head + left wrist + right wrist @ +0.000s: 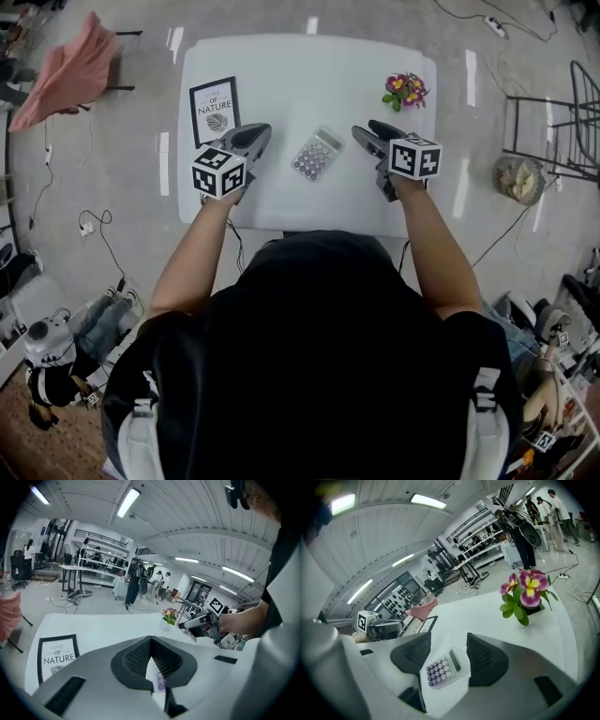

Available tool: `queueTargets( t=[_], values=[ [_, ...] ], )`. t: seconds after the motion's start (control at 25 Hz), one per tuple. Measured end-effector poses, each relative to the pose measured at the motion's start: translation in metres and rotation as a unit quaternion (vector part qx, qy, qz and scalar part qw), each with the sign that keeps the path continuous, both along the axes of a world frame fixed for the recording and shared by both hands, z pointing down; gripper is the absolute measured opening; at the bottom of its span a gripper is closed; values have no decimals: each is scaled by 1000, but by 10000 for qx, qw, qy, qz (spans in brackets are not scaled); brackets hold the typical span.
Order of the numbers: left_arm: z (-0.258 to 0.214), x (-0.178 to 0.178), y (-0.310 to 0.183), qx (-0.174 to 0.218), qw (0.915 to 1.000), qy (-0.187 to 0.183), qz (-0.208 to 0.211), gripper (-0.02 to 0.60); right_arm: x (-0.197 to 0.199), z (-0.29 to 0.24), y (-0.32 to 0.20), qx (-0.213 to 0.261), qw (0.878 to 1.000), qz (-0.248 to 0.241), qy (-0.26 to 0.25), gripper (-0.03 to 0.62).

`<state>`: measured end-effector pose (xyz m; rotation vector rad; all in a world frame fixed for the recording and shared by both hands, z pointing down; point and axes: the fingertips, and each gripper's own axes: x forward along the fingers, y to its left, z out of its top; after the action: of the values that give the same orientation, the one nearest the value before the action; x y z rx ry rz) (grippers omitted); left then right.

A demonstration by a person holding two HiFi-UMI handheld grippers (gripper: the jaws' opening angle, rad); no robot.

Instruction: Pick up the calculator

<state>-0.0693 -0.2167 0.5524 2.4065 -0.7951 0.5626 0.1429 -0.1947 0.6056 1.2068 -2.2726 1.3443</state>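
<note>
A small white calculator with purple keys lies flat near the middle of the white table. My left gripper hovers just left of it, jaws closed together and holding nothing. In the left gripper view only a thin sliver of the calculator shows below the left gripper. My right gripper hangs open just right of the calculator. Seen from the right gripper, the calculator lies beyond and between the two spread jaws, untouched.
A framed "Love of Nature" print lies at the table's left. A small pot of pink and yellow flowers stands at the far right corner. A chair draped in pink cloth and a floor fan flank the table.
</note>
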Motion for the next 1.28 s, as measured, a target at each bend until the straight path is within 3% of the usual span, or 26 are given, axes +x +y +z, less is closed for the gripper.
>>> queueTargets(
  t=[0.72,1.28],
  values=[
    [76,4,19,-772,9967,-225,-83,17,-25,91,4,-785,9956,-513,-48,255],
    [138,11,51,-1293,9907,-428,48,17,-46,118,6,-1015,9916,-739,-306,250]
  ],
)
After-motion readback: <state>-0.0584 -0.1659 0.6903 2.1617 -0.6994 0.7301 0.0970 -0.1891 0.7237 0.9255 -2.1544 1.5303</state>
